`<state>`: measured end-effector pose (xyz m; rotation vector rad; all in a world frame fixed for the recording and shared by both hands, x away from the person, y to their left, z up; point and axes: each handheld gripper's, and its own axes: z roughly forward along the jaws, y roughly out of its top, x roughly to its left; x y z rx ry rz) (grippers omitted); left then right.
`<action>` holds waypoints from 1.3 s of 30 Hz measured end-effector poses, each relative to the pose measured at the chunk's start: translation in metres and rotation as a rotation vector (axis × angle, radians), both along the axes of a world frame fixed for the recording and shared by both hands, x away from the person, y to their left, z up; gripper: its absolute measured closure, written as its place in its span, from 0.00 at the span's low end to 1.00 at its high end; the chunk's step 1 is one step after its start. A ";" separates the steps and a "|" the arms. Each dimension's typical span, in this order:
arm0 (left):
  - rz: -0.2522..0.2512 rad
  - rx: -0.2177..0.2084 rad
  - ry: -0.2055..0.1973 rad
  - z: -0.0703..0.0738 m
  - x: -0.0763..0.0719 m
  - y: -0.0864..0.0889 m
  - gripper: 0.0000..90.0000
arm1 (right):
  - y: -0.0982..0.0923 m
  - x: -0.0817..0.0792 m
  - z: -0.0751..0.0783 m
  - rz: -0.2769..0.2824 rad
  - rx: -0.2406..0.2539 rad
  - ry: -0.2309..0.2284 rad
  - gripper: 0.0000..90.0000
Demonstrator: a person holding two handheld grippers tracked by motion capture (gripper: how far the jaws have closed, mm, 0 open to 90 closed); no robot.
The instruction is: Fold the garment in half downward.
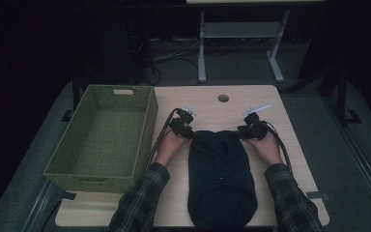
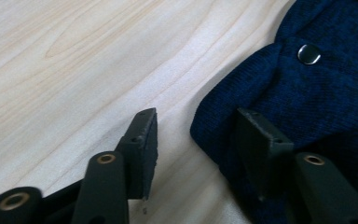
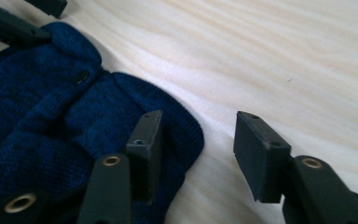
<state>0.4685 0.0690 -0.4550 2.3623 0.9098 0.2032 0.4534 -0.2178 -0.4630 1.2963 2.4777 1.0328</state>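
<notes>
A dark blue knitted garment [image 1: 221, 179], snap-fastened down its front, lies flat on the light wood tabletop [image 1: 290, 159] with its long axis running from the near edge away from the person, the far end toward the middle of the tabletop. The left hand-held gripper [image 1: 189, 132] sits at the far-left corner of that end and the right hand-held gripper [image 1: 242, 131] at the far-right corner, so each hand is the nearer one for its own corner. In the left gripper view the left hand-held gripper [image 2: 196, 135] is spread, one jaw on bare wood and the other over the knit, the garment's [image 2: 307, 102] folded edge lying between them; a metal snap [image 2: 309, 54] shines farther in. The right gripper view mirrors this: the right hand-held gripper [image 3: 198, 140] is also spread, one jaw over the knit [image 3: 51, 140] and the other above bare wood, the rounded corner of fabric between them. Neither grips anything yet. A woven green basket [image 1: 145, 140] stands at the left of the tabletop, just beside the left forearm. Likely each gripper needs only to close on the edge it straddles.
</notes>
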 end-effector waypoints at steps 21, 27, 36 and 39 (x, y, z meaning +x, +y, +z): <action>-0.017 0.001 0.062 0.003 -0.002 -0.006 0.90 | 0.007 -0.002 0.000 0.053 -0.010 0.032 0.90; -0.008 -0.010 0.061 0.006 -0.003 -0.005 0.91 | 0.010 -0.005 0.006 0.060 -0.056 0.016 0.91; -0.010 -0.036 0.034 0.017 -0.005 -0.003 0.91 | 0.006 -0.010 0.018 0.055 -0.052 -0.015 0.91; -0.013 -0.042 0.018 0.025 -0.006 -0.004 0.91 | 0.003 -0.013 0.025 0.050 -0.044 -0.031 0.91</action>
